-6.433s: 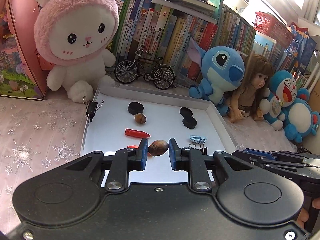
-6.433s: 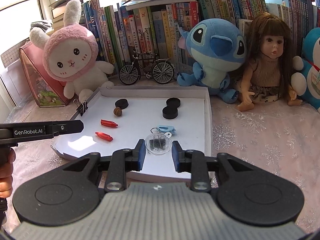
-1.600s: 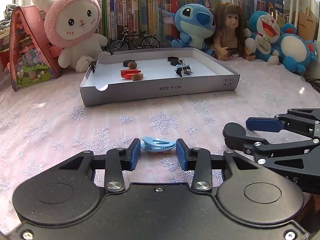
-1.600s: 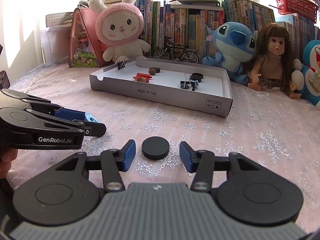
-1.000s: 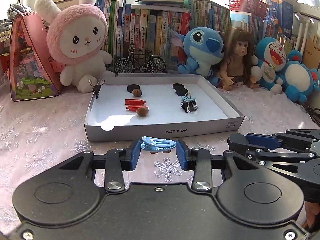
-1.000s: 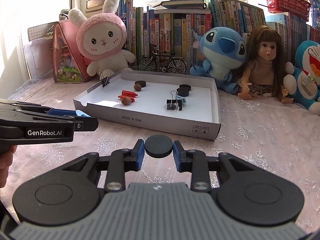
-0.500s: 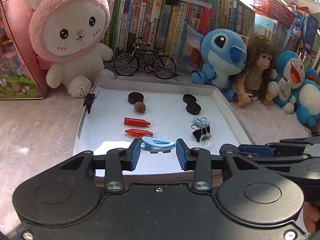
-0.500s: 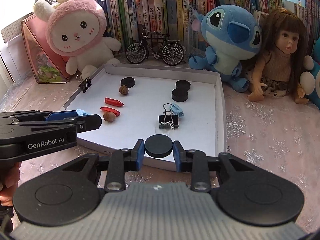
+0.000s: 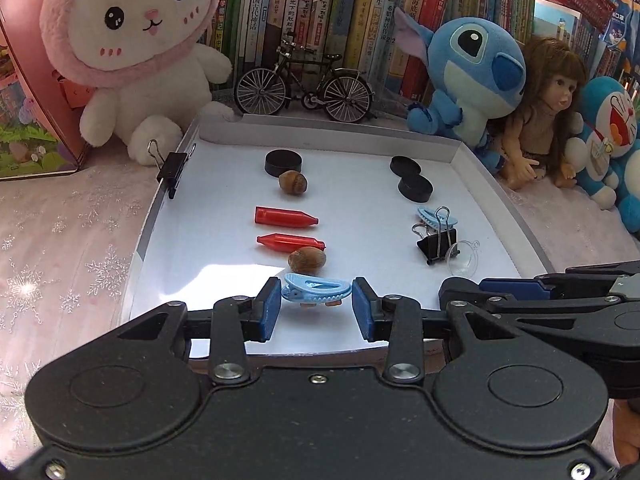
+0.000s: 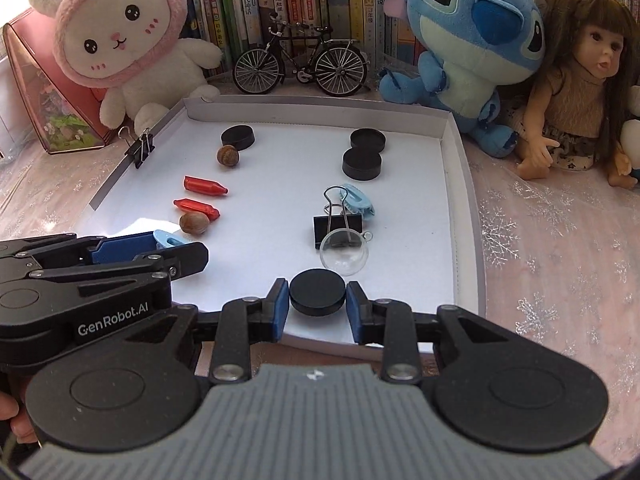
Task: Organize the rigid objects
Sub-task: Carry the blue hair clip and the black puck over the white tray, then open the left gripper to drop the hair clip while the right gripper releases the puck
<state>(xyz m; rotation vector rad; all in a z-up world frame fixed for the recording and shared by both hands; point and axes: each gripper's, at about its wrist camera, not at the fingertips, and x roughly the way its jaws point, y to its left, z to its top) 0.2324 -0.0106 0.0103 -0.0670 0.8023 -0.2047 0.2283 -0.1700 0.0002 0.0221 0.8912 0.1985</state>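
Surface: table under a pink snowflake cloth point(image 9: 60, 248)
On it: white tray point(image 10: 460, 168), plush toys, doll, model bicycle point(image 9: 304, 88)

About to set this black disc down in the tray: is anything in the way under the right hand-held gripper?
Bare tray floor lies below the black disc. The clear dome and black binder clip sit just beyond it, so placing further forward would hit them.
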